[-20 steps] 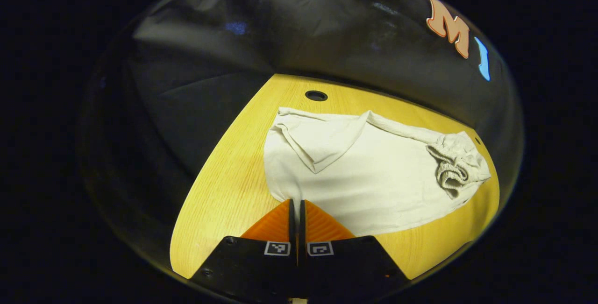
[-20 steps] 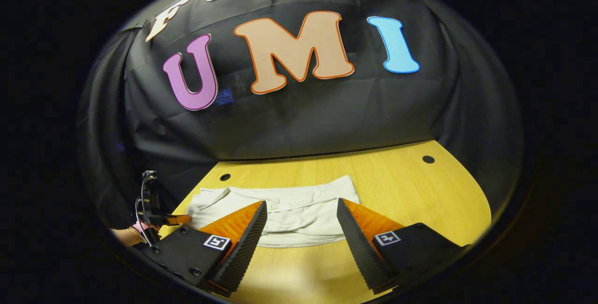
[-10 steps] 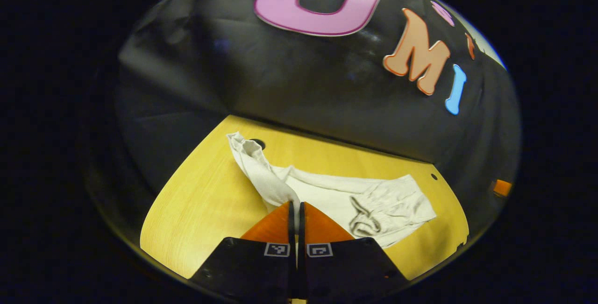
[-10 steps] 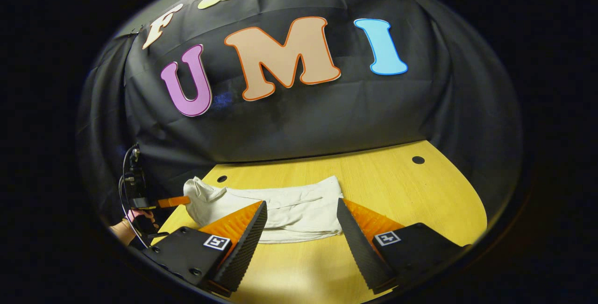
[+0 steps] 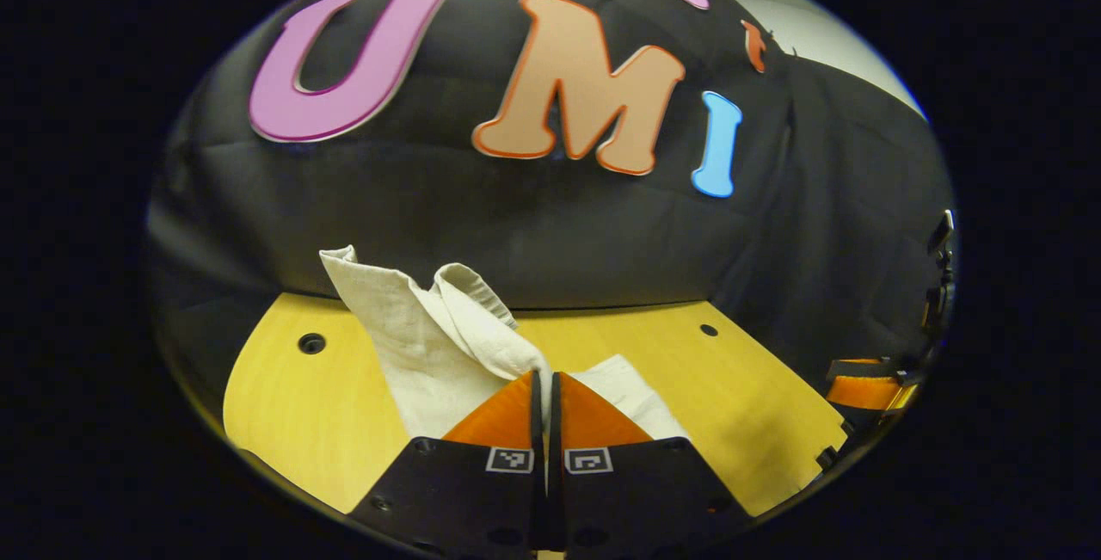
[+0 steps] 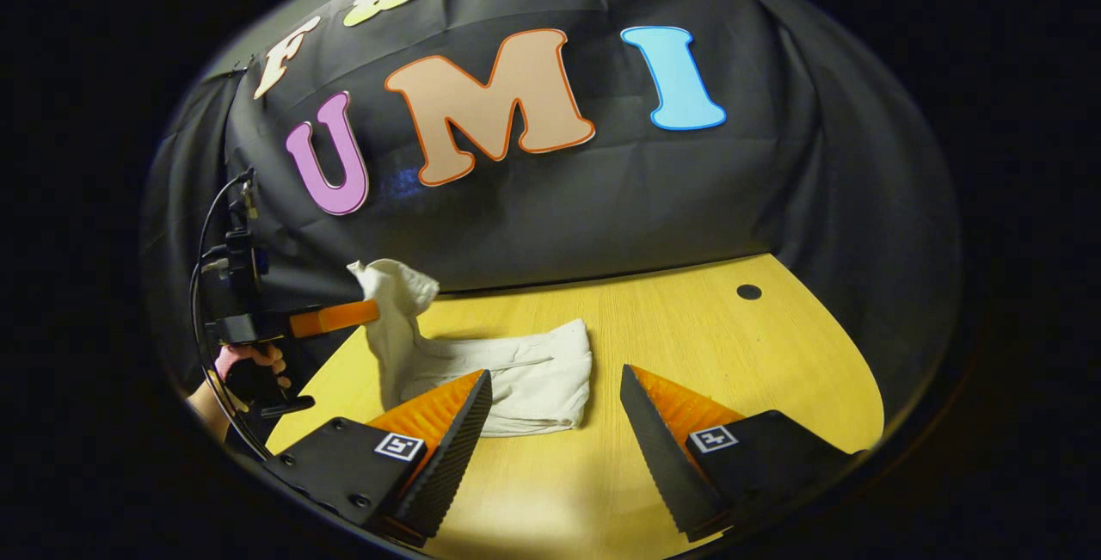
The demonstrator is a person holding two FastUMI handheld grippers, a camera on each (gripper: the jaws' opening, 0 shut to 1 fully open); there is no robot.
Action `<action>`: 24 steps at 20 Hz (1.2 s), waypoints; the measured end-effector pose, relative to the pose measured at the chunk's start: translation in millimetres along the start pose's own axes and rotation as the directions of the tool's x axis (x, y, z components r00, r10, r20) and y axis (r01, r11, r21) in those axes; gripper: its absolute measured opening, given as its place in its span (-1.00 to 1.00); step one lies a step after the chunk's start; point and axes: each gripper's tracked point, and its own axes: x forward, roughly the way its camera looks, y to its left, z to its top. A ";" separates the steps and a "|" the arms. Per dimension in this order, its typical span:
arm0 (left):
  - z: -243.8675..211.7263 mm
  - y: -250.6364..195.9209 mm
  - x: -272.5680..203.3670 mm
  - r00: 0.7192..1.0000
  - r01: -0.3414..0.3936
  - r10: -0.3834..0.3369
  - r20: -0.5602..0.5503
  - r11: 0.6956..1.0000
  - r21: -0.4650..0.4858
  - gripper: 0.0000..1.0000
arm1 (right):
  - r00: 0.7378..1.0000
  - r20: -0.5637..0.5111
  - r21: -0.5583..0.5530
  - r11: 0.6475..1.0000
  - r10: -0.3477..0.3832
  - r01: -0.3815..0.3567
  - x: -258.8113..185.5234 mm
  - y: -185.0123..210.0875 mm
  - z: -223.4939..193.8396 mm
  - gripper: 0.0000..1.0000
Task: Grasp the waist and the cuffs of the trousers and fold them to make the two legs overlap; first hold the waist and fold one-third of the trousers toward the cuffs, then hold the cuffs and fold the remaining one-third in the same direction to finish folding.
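The left tongs (image 5: pixel 544 381) are clamped on one end of the cream-white cloth trousers (image 6: pixel 507 371), lifting it clear of the yellow wooden desk (image 6: pixel 714 345) while the rest lies flat. From the right gripper view that raised end hangs off the left tongs (image 6: pixel 365 312) like a flag. The right tongs (image 6: pixel 555 396) hover just over the desk, spread apart and empty. Best play here: carry the lifted end low and level across the flat part, lay it down edge-to-edge, then release without dragging.

The trousers (image 6: pixel 516 371) lie on the table (image 6: pixel 688 345), their left end raised above it beside the left gripper (image 6: pixel 365 315).
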 end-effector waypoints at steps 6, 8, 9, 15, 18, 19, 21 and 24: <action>-46.0 -77.9 50.6 0.991 0.073 -0.070 -0.112 0.997 0.022 -1.00 | 1.000 -0.001 -0.010 1.000 -0.019 0.019 -6.9 -41.6 7.1 0.92; -62.2 -106.4 55.9 0.982 0.128 -0.127 -0.141 0.992 -0.006 -0.98 | 1.000 -0.008 -0.006 1.000 -0.020 0.020 -0.3 -53.4 8.9 0.92; -73.8 -118.4 60.9 0.974 0.161 -0.162 -0.159 0.987 -0.021 -0.53 | 1.000 -0.009 -0.003 1.000 -0.019 0.019 0.9 -57.6 8.4 0.92; -91.2 -124.1 41.1 0.975 0.142 -0.146 -0.166 0.989 -0.034 0.94 | 1.000 -0.014 -0.008 1.000 -0.005 0.005 6.8 -56.5 5.0 0.82; -85.2 -99.2 17.6 0.986 0.078 -0.085 -0.147 0.996 -0.051 0.92 | 1.000 -0.015 -0.014 1.000 0.009 -0.010 9.5 -45.3 2.0 0.92; -82.2 -86.5 6.1 0.988 0.052 -0.059 -0.141 0.997 -0.053 0.92 | 1.000 -0.014 -0.017 1.000 0.013 -0.013 9.2 -41.2 0.5 0.92; -79.7 -61.1 -13.9 0.991 -0.003 -0.002 -0.130 0.999 -0.042 0.92 | 1.000 -0.014 -0.021 0.999 0.024 -0.024 9.6 -31.4 -2.6 0.92; -69.6 -30.0 -48.8 0.990 -0.086 0.084 -0.110 0.996 -0.012 0.93 | 0.999 -0.022 -0.012 0.999 0.039 -0.039 8.2 -16.9 -9.9 0.92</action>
